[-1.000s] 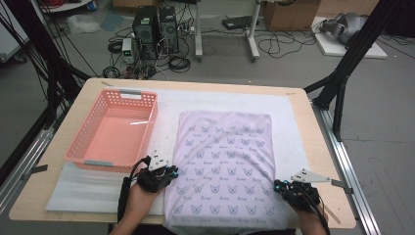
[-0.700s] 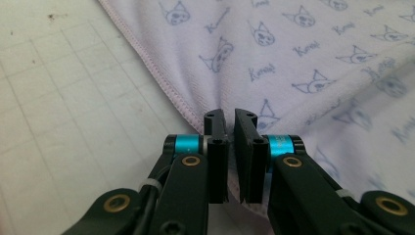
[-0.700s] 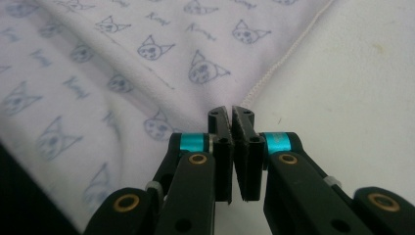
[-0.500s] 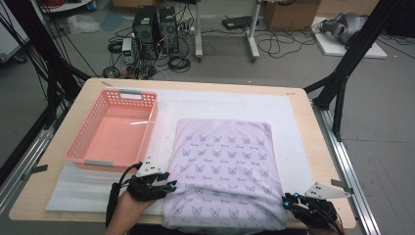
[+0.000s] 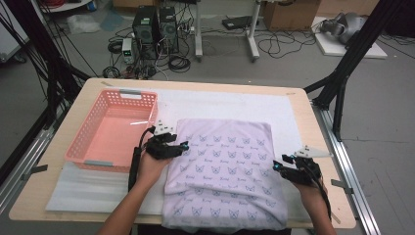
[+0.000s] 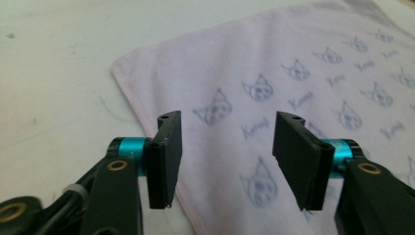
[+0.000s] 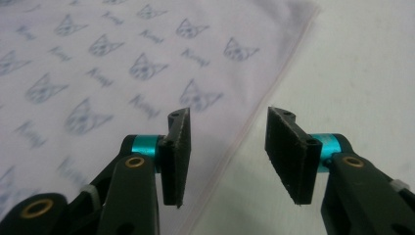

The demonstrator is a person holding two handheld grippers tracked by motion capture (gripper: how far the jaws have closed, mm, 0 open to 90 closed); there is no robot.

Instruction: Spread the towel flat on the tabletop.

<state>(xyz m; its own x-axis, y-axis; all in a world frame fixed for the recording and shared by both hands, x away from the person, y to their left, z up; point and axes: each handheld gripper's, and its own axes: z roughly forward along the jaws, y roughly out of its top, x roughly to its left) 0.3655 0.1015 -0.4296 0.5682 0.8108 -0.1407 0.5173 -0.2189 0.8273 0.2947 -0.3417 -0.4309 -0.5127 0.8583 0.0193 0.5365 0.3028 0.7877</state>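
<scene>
A pale lilac towel point(image 5: 225, 156) printed with small cat faces lies folded on the white mat, its near end at the table's front edge. My left gripper point(image 5: 183, 146) hovers at the towel's left edge. In the left gripper view my left gripper point(image 6: 225, 122) is open above the towel point(image 6: 293, 63), with nothing between the pads. My right gripper point(image 5: 279, 165) hovers at the towel's right edge. In the right gripper view my right gripper point(image 7: 227, 117) is open too, and the towel point(image 7: 98, 58) hem runs beneath the gap. Both pairs of jaws have just been opening.
A pink plastic basket point(image 5: 93, 163) with nothing in it stands left of the towel, close behind my left gripper. A white foam mat point(image 5: 230, 105) covers most of the wooden table point(image 5: 306, 127). Beyond the table are black frame legs, computers and cables on the floor.
Both grippers were shut at the towel's near edge; they have opened and moved away from me along its left and right sides. The towel's near end now lies looser, with a fold line.
</scene>
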